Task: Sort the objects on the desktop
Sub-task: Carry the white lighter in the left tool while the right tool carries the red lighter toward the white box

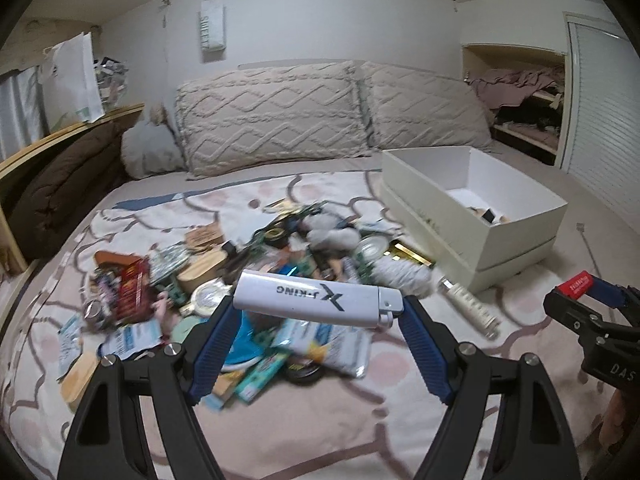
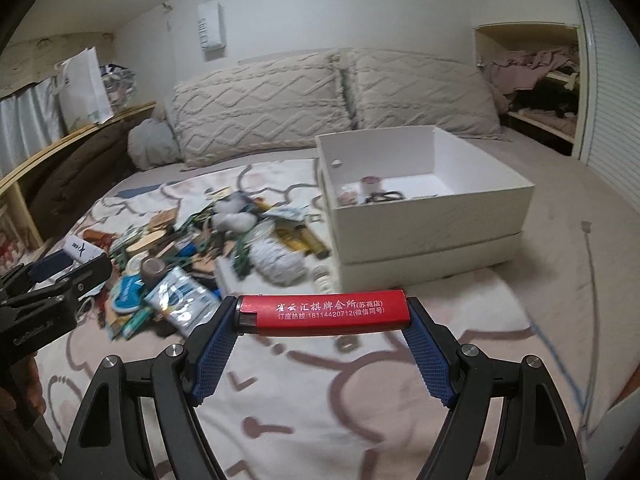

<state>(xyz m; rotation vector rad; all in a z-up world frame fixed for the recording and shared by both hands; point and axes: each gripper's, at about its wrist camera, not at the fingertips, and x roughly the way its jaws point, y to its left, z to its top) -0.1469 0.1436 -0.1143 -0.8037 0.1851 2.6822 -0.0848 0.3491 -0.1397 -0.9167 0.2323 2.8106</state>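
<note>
Each claw pinches a lighter lengthwise at its ends above the bed, the left claw (image 1: 318,308) a white lighter (image 1: 318,298), the right claw (image 2: 320,316) a red lighter (image 2: 326,312), so either could pivot free short of the white box (image 2: 432,216).

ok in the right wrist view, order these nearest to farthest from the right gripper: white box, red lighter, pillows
1. red lighter, held endwise between the right gripper fingers
2. white box, ahead and right, on the bed
3. pillows, far back against the wall
</note>
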